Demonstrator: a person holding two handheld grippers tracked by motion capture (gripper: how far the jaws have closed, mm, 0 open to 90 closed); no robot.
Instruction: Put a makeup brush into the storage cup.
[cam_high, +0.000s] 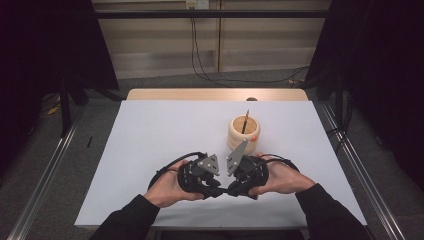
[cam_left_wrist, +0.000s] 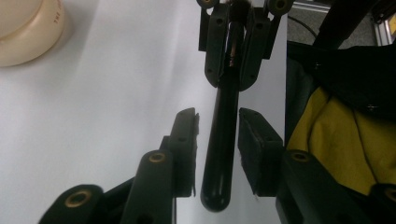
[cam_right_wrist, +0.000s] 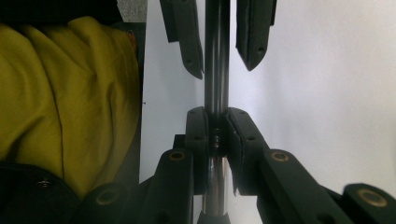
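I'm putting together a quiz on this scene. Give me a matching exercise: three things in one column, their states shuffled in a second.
1. right gripper
2. left gripper
3. wooden pot

A. stands on the white sheet, a thin stick inside
B. jaws flank the black pen, gaps showing
C. jaws clamped on the black pen

Pairs: 1-C, 2-B, 3-A

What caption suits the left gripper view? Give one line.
Left tool flanks a black pen already clamped by the right tool.
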